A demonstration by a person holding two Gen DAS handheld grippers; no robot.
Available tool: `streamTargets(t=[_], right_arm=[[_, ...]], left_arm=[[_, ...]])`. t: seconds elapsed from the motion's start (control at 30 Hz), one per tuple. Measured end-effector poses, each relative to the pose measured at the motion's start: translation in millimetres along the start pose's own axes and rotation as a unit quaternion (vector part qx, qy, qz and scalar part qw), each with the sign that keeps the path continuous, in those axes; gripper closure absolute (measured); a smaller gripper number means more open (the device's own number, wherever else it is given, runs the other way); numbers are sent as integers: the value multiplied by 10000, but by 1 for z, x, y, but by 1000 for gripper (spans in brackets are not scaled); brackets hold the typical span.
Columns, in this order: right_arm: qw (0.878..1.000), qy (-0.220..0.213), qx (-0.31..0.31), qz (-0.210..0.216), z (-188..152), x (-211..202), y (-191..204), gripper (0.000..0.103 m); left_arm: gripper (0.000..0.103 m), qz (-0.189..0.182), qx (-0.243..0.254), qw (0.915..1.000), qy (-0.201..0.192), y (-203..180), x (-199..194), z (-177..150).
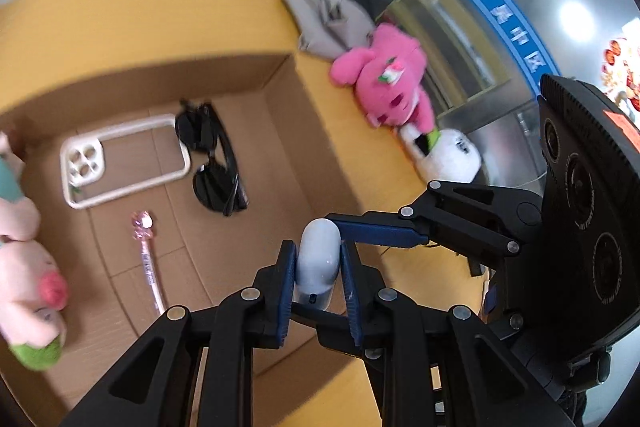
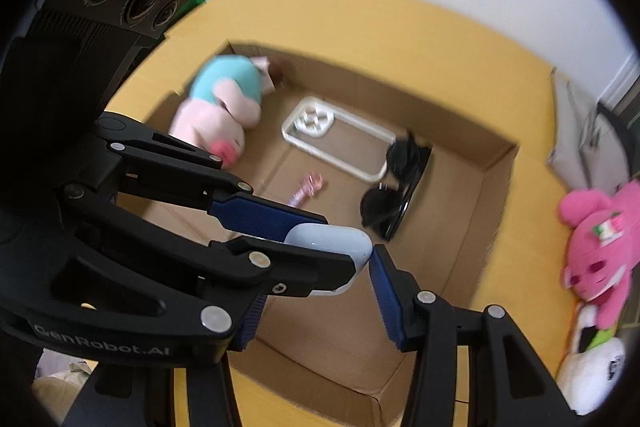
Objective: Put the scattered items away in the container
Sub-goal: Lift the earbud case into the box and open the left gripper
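A small white earbud case (image 1: 318,255) hangs over the near right part of an open cardboard box (image 1: 280,115). My left gripper (image 1: 316,247) is shut on the case's flat sides. My right gripper (image 2: 328,263) comes in from the right; its blue pads (image 1: 376,233) press on the top and bottom ends of the same case (image 2: 332,243), so it is shut on it too. On the floor of the box (image 2: 492,211) lie a pig plush (image 2: 216,107), a clear phone case (image 2: 312,117), black sunglasses (image 2: 396,199) and a pink pen (image 2: 308,187).
The box stands on a yellow table (image 1: 140,7) against a white wall. To the right of the box lie a pink plush (image 1: 392,79), a white plush (image 1: 452,155) and a grey pouch (image 1: 320,15), near the table's edge by a glass door.
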State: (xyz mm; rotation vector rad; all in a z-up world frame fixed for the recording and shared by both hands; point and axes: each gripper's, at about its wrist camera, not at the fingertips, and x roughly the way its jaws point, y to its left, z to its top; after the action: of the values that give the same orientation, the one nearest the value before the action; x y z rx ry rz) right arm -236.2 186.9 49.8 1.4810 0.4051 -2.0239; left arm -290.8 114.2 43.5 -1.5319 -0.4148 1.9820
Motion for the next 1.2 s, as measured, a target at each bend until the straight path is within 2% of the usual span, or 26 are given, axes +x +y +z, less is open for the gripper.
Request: streamTargets(t=[0.17,0.23,0.33,0.47,0.93,1.03,1.07,1.2], right_arm=[[9987,471,195,93,-5,56,-19,55],[9978,603,268,117,-7,74,-25,56],[9964,766,322,154,-6,96,-30,58],[9949,907,377,248,-4,118,-35,58],[9938,1060,306,136,-2,131,-29,61],[9939,1068,272,91,-2,130,-28,62],[9938,1077,256,85,-2,130,-27,62],[9939,1084,203,44,-2,129,-25,63]], left_arm=[[80,-135,-243,9987,430,33,51,2],[80,-52,-321,9981,524,41,65,2],[81,82,-383,9969,680,51,82,2],[81,77,-526,9956,769,65,96,1],[81,-143,-539,9959,707,73,99,-2],[74,5,-595,9959,675,75,98,-4],[68,56,-625,9958,670,76,98,-5],[64,118,-597,9961,641,74,96,-8]])
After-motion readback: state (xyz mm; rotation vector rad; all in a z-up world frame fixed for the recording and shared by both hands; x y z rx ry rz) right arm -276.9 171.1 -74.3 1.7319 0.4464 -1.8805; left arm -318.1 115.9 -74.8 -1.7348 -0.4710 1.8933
